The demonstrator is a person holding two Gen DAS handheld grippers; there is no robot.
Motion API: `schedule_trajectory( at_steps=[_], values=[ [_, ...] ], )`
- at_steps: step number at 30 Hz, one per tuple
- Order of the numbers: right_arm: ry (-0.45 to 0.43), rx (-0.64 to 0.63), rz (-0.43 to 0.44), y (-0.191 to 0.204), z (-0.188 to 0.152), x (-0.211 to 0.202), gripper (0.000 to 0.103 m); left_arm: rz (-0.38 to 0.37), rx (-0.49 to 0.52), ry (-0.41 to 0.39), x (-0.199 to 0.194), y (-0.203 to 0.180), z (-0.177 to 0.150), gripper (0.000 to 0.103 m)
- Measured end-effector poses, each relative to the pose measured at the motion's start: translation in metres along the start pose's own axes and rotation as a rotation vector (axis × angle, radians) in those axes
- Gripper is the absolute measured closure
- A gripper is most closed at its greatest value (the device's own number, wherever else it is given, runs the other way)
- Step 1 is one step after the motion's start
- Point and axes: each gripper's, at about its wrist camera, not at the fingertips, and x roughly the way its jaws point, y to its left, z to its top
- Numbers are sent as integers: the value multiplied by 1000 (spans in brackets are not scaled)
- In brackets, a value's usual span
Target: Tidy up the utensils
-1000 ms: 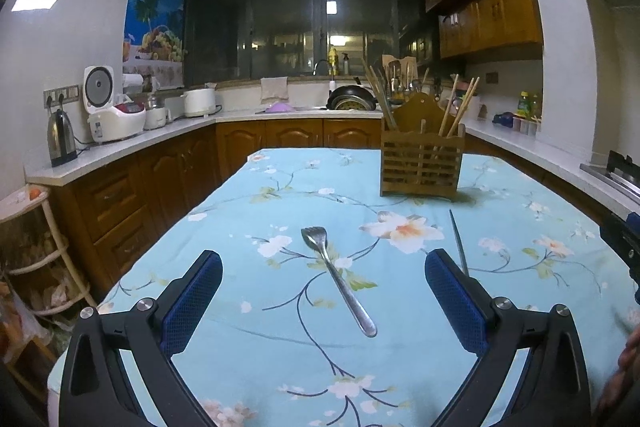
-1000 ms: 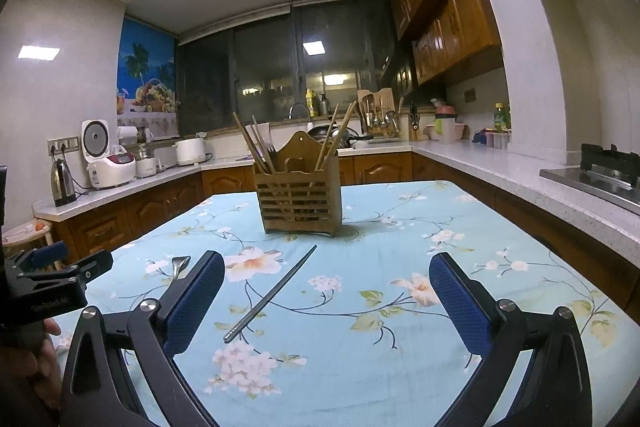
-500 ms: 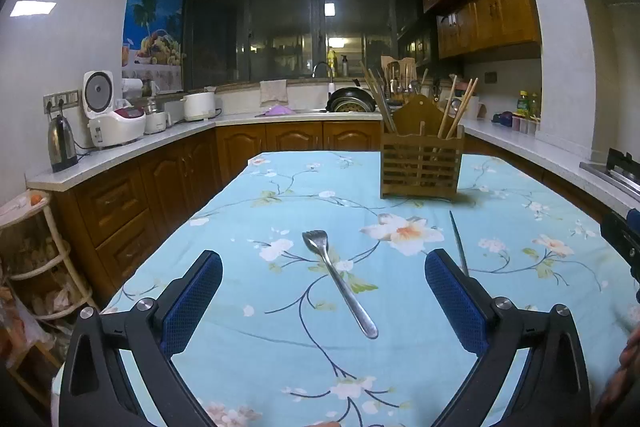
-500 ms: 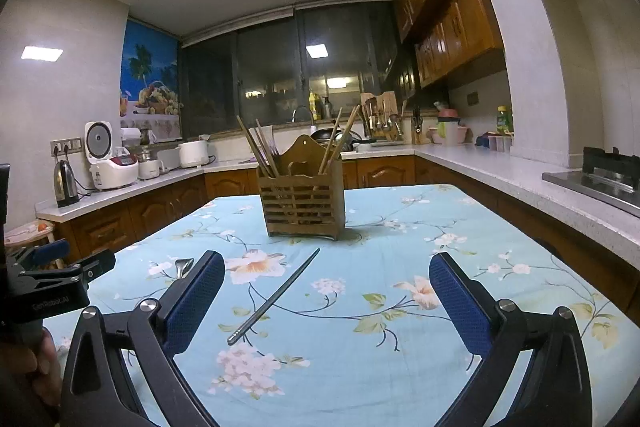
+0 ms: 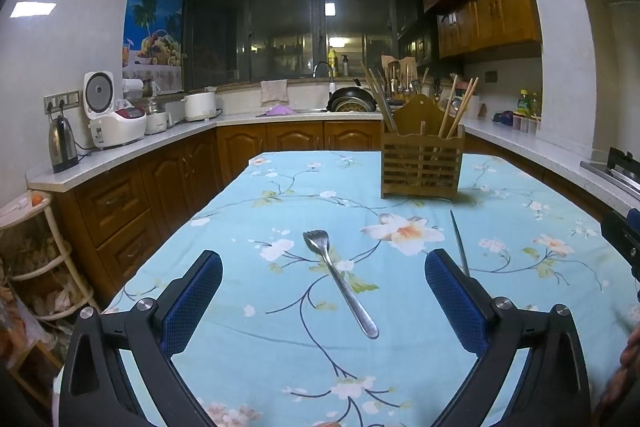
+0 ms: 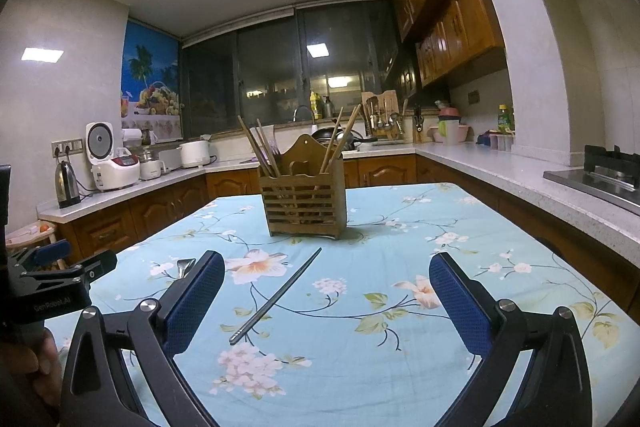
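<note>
A metal fork lies on the floral blue tablecloth, tines away from me, between the open fingers of my left gripper. A metal chopstick lies diagonally in front of my open, empty right gripper; it also shows in the left wrist view. A wooden utensil holder with several wooden chopsticks stands upright at mid-table, also in the left wrist view. The fork's tines peek out behind my right gripper's left finger.
The left gripper's body and the hand on it show at the left of the right wrist view. Counters with wooden cabinets surround the table, carrying a kettle, rice cookers and a stove.
Both views have shifted only slightly; the right wrist view has tilted up a little. The fork, chopstick and holder have not moved.
</note>
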Motion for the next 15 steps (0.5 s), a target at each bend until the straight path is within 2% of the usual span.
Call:
schedule_trajectory(
  at_steps=[15],
  values=[
    [-6,2,4,2,1,-1,0,0,5,-4,-1,0,-1,1]
  ],
)
